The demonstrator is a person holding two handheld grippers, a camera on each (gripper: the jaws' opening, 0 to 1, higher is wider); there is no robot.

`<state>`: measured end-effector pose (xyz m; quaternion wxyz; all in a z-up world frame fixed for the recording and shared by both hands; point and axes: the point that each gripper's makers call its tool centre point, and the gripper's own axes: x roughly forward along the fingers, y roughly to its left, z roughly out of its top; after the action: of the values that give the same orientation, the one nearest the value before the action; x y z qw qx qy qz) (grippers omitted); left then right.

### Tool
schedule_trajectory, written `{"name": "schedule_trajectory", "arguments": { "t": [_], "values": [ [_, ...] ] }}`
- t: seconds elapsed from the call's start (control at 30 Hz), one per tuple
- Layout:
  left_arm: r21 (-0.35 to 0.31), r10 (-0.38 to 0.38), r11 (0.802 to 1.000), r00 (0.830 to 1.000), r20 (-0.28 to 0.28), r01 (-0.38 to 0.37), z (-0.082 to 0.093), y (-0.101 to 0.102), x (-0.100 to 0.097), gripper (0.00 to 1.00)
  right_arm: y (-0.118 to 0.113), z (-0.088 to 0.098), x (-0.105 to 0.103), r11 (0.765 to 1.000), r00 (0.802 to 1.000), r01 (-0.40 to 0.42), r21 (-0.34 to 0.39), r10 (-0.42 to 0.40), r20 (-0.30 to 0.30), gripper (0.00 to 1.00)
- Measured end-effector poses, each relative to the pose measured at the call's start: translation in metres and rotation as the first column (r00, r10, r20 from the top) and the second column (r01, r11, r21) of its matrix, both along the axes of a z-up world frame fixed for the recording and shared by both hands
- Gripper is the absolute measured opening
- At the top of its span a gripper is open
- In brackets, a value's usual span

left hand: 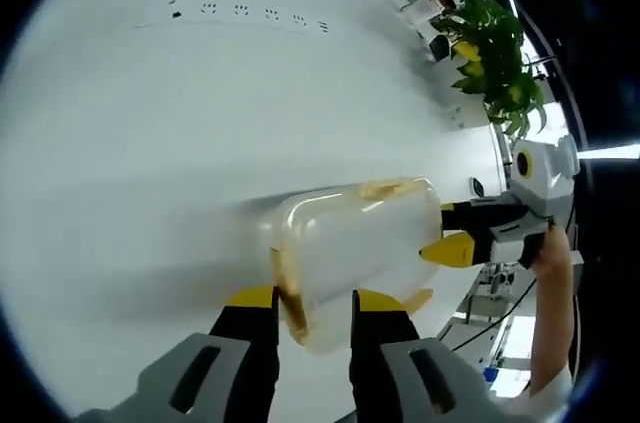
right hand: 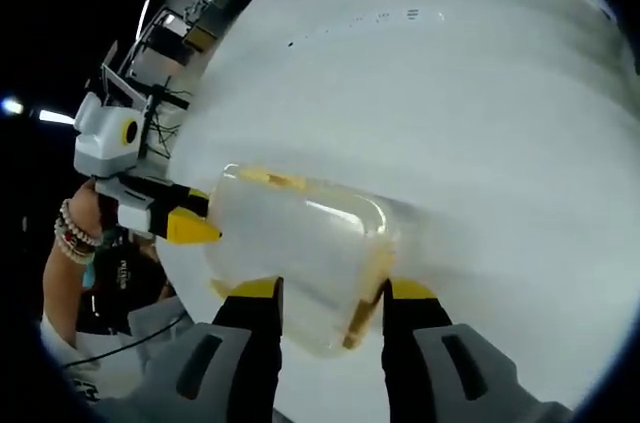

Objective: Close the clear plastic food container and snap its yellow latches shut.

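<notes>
**Both tongs clamped on the container**

My left gripper [left hand: 313,301] pinches one end of the clear plastic food container [left hand: 350,243] on the white table [left hand: 150,143]; my right gripper [right hand: 328,293] grips the opposite end (yellow latches [right hand: 365,288] at the edges).

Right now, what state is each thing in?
Clear plastic food container: lid on, resting on the white table.
Yellow latches: position unclear.
Left tongs: straddling one container end.
Right tongs: straddling the other end.
</notes>
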<state>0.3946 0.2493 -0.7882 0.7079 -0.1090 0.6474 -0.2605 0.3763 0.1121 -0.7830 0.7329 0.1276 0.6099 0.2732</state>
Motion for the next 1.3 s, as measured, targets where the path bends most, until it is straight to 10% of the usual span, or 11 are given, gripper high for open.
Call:
{"name": "schedule_trajectory", "arguments": {
  "t": [0.5, 0.8, 0.87, 1.13, 1.3],
  "values": [
    [-0.023, -0.041, 0.999, 0.995, 0.096, 0.043, 0.001, -0.001, 0.007, 0.22, 0.005, -0.003, 0.006, 1.000, 0.999, -0.024, -0.018, 0.025, 0.022, 0.38],
    [0.039, -0.211, 0.977, 0.936, 0.282, 0.208, 0.010, 0.003, 0.013, 0.24, 0.011, 0.002, 0.017, 0.965, 0.964, -0.176, -0.192, 0.209, 0.162, 0.44],
    [0.079, -0.263, 0.965, 0.897, 0.357, 0.251, 0.014, 0.008, 0.018, 0.23, 0.009, 0.006, 0.022, 0.942, 0.946, -0.209, -0.264, 0.263, 0.190, 0.43],
    [0.113, -0.292, 0.956, 0.821, 0.491, 0.272, 0.035, 0.011, 0.026, 0.19, 0.007, 0.012, 0.030, 0.875, 0.886, -0.278, -0.396, 0.392, 0.246, 0.35],
    [0.015, -0.223, 0.966, 0.803, 0.552, 0.258, 0.050, -0.001, 0.024, 0.12, 0.012, 0.023, 0.031, 0.850, 0.839, -0.317, -0.421, 0.458, 0.293, 0.27]
  ]
}}
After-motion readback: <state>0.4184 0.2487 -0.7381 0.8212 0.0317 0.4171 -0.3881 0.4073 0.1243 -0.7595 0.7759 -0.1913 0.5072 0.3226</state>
